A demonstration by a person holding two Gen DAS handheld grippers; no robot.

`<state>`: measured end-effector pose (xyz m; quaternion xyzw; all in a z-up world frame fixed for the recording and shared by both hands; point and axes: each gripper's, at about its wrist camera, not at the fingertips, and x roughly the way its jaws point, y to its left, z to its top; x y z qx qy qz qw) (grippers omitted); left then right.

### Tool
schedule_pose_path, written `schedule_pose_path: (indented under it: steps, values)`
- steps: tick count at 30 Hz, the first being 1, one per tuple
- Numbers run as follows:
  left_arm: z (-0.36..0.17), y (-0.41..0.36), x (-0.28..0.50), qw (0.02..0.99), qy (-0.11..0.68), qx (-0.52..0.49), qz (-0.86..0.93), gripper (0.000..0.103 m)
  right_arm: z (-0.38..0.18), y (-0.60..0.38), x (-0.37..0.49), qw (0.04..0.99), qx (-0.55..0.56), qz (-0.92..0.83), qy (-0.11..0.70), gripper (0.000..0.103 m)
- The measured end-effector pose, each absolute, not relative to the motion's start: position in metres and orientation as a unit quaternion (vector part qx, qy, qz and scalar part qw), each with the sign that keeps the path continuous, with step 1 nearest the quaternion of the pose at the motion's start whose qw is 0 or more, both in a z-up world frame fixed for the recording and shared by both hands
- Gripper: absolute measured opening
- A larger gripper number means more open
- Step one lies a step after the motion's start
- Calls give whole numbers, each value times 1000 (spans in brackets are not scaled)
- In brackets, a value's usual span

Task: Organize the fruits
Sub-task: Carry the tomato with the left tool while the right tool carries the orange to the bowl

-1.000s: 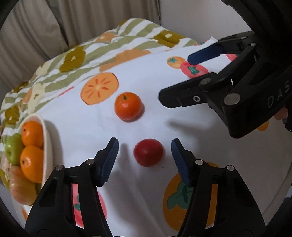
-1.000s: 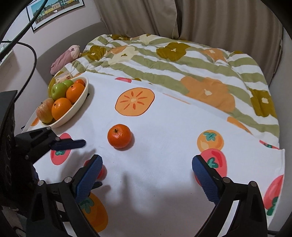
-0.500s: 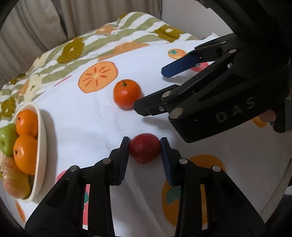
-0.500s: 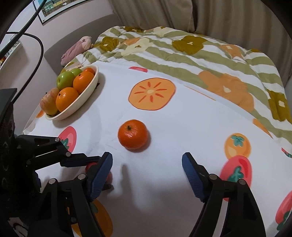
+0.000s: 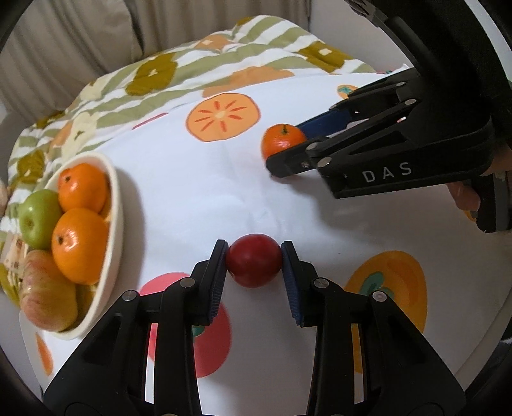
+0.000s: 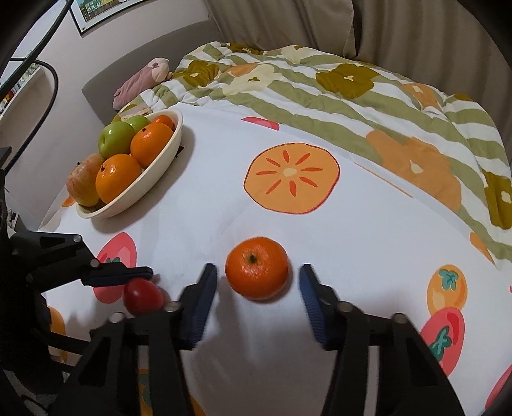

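On the white fruit-printed bedsheet [image 5: 192, 198], clamped the left tongs [image 5: 254, 256] on the small round red fruit [image 5: 253, 270] and bracketed the round orange mandarin [image 6: 257, 268] with the right tongs [image 6: 256, 276], pads a sliver short of contact, presumably for the cream oval bowl [image 6: 150, 179] nearby.

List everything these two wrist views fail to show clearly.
- Orange, left wrist view: the right claw, closing with the orange between its pads, covers the fruit's lower side with its near finger, so contact is unreadable.
- Red fruit, right wrist view: partly hidden behind fingers of both claws. The left claw grips it.
- Bowl, both views: the piled top fruit hides whatever lies beneath.
- Framed picture, right wrist view: cut off by the top edge.
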<state>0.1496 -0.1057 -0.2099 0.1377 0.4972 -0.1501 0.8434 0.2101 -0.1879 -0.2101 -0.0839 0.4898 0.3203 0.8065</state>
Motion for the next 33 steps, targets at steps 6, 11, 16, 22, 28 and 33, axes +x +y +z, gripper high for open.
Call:
schedule_pose_path:
  steps: [6, 11, 16, 22, 28, 33]
  values:
    - [-196, -87, 150, 853, 489, 126, -134, 38, -202, -182, 210, 811, -84, 316, 485, 37]
    - [-175, -69, 148, 862, 479, 113, -123, 38, -179, -171, 206, 817, -79, 319, 474, 37]
    - [-151, -45, 146, 872, 467, 100, -112, 38, -155, -156, 200, 822, -71, 320, 465, 37]
    - [-126, -6, 147, 880, 456, 81, -101, 38, -132, -127, 193, 826, -61, 322, 459, 37]
    - [-111, 37, 153, 885, 451, 74, -92, 38, -120, -90, 189, 828, -49, 318, 460, 37]
    - [-104, 67, 161, 888, 444, 80, -90, 38, -118, -65, 191, 832, -38, 309, 460, 37]
